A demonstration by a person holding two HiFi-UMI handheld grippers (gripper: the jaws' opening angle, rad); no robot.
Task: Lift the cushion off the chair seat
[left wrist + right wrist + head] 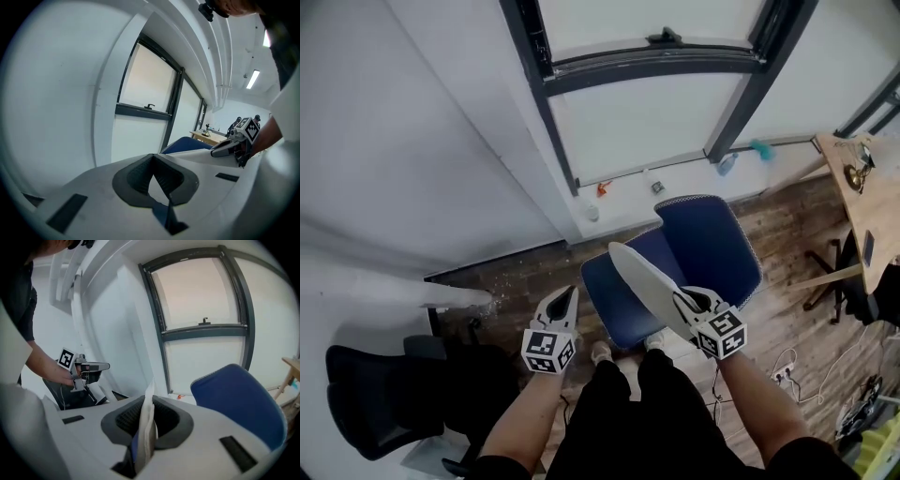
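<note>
Pale, thin cushion [645, 284] over blue chair [717, 246]

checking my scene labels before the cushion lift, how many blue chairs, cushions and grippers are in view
blue chair: 1
cushion: 1, pinched in the right gripper
grippers: 2, the right gripper and the left gripper, which is shut with nothing in it
total: 4

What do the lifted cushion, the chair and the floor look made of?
Cushion: thin pale fabric, matte; its pinched edge folds softly.
Chair: blue woven-looking upholstery, with a pale speckled rim.
Floor: brown wood planks, or possibly laminate; plank seams show.
</note>
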